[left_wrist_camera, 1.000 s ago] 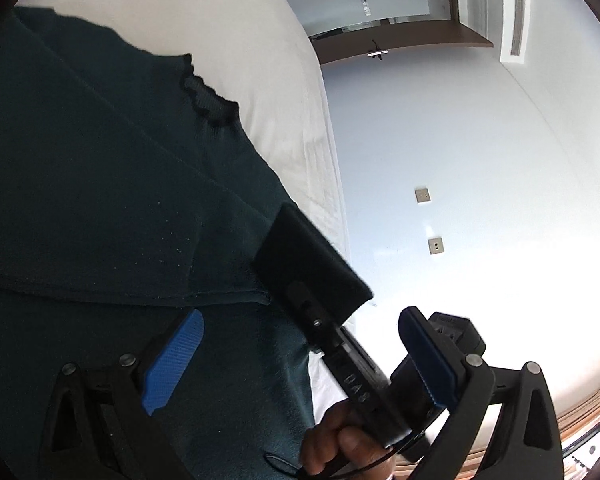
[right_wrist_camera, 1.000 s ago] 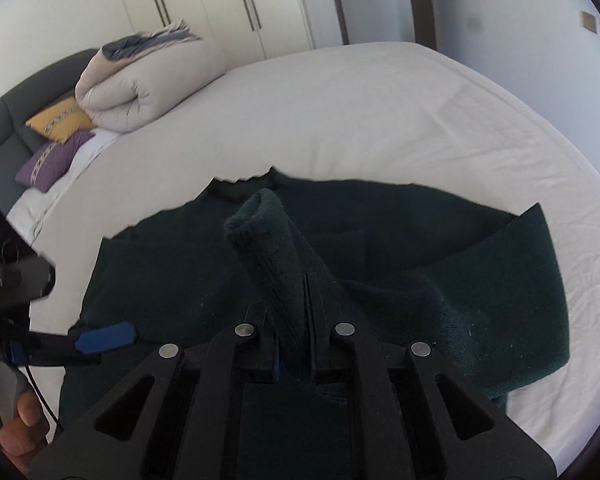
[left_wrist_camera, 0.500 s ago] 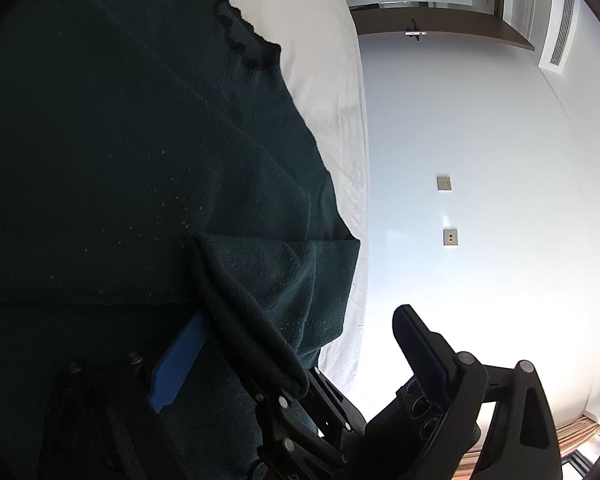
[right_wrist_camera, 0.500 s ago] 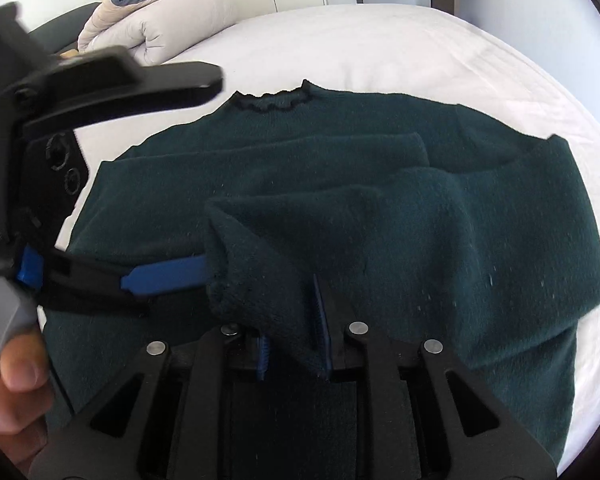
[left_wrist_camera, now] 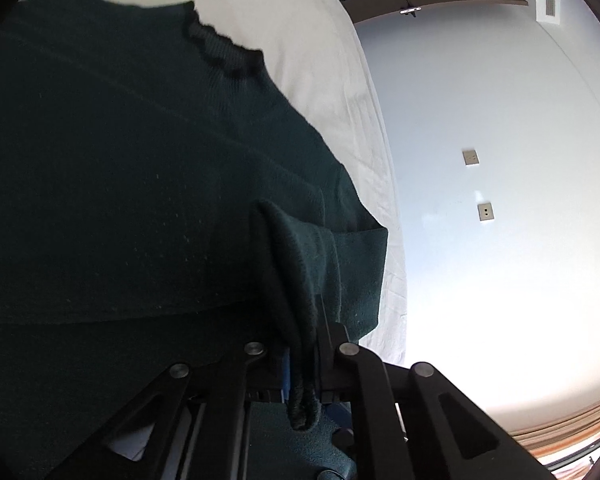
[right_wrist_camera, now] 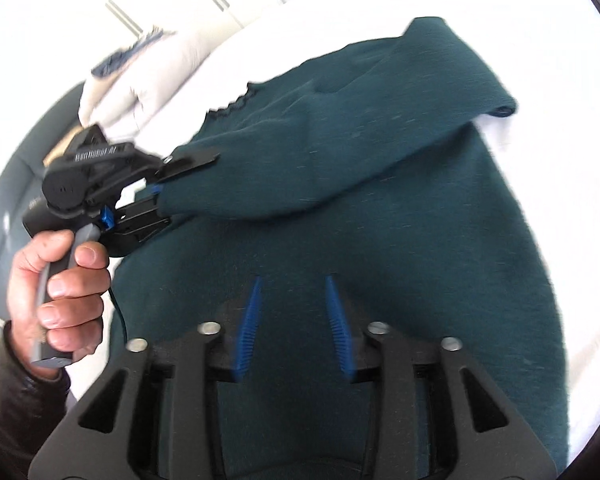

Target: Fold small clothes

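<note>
Pinching sweater cuff [left_wrist_camera: 300, 280]: left claw [left_wrist_camera: 302, 354] | right claw [right_wrist_camera: 294, 328] apart | duvet [right_wrist_camera: 140, 68] behind

Left gripper [left_wrist_camera: 302, 364] pinching the sweater [left_wrist_camera: 120, 184]

Jaws clamped on a bunched fold of dark green knit; the rest lies flat on the white bed [left_wrist_camera: 320, 52], wall [left_wrist_camera: 480, 240] behind.

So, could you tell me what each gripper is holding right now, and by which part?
The left gripper pinches the green sweater by its folded sleeve end; the right gripper is open, holding nothing.
</note>
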The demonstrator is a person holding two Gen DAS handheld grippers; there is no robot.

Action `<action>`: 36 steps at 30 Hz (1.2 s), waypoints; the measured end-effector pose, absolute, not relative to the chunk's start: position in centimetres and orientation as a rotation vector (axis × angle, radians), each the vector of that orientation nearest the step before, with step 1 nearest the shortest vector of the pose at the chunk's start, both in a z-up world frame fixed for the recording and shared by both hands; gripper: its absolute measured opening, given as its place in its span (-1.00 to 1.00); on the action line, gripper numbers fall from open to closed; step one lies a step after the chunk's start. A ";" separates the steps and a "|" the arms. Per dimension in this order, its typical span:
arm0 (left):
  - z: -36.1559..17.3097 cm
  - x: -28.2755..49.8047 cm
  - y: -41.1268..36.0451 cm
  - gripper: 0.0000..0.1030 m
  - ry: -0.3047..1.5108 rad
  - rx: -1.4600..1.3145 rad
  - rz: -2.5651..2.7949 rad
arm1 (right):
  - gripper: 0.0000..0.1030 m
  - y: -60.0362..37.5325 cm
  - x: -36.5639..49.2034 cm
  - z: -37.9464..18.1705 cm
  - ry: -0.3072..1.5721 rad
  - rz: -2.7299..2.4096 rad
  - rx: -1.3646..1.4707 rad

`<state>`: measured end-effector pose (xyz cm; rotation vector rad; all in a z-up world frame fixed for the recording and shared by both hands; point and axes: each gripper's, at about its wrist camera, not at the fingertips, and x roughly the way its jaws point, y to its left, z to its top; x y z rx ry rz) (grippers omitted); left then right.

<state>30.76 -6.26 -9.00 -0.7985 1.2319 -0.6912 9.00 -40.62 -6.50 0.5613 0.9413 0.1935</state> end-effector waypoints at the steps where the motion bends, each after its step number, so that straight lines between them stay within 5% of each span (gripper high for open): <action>1: -8.3 30.9 -5.6 -0.87 1.214 -0.784 -0.687 | 0.11 -42.0 8.4 -5.4 0.921 0.190 0.587; 10: -5.4 32.3 1.6 -0.87 1.114 -0.676 -0.573 | 0.12 -47.2 7.9 -3.8 0.833 0.209 0.706; 26: -12.2 34.3 5.1 -0.74 1.157 -0.654 -0.427 | 0.11 -54.5 18.4 -1.0 0.803 0.358 0.836; 36: -15.2 34.0 7.3 -0.75 1.080 -0.739 -0.572 | 0.11 -57.9 28.3 -8.6 0.943 0.361 1.051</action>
